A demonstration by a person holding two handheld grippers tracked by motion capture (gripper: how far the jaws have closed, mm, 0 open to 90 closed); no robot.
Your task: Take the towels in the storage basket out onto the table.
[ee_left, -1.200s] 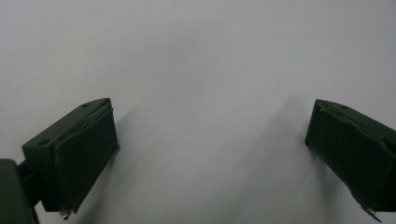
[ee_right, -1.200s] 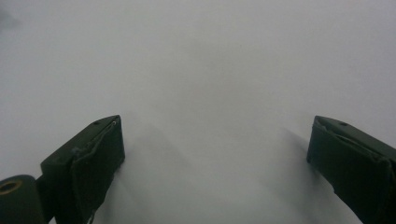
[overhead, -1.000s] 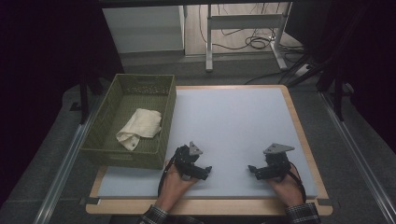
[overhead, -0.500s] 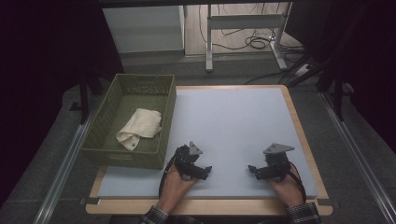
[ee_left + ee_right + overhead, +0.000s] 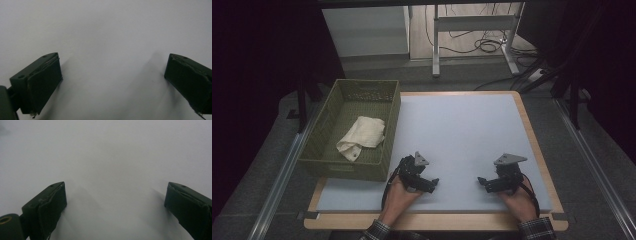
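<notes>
While both hands rest low at the near edge of the tabletop (image 5: pixel 472 125), nothing is held yet, so the points run thus:

Step in hand: a judgement; the cloth (image 5: pixel 362 136) in the basket (image 5: pixel 393 120) looks like the thing to fetch, and the reach has not begun

Doing it well: lift the left gripper (image 5: pixel 428 183) clear of the near basket wall first; come down from above onto the raised fold of the cloth rather than its flat edge; pinch deep enough to catch more than one layer; lift straight up so the cloth does not drag on the mesh

Left fingers (image 5: pixel 42 80): spread wide, nothing between them, bare white surface below

Right gripper (image 5: pixel 486 182): near right of the tabletop; its fingers (image 5: pixel 48 205) likewise parted and empty

Cloth: crumpled, cream, lying toward the near end of the green basket at the far left

Cloth relative to fingers: left and farther off from the left gripper, with the basket wall between; well apart from the right gripper; touching neither
</notes>
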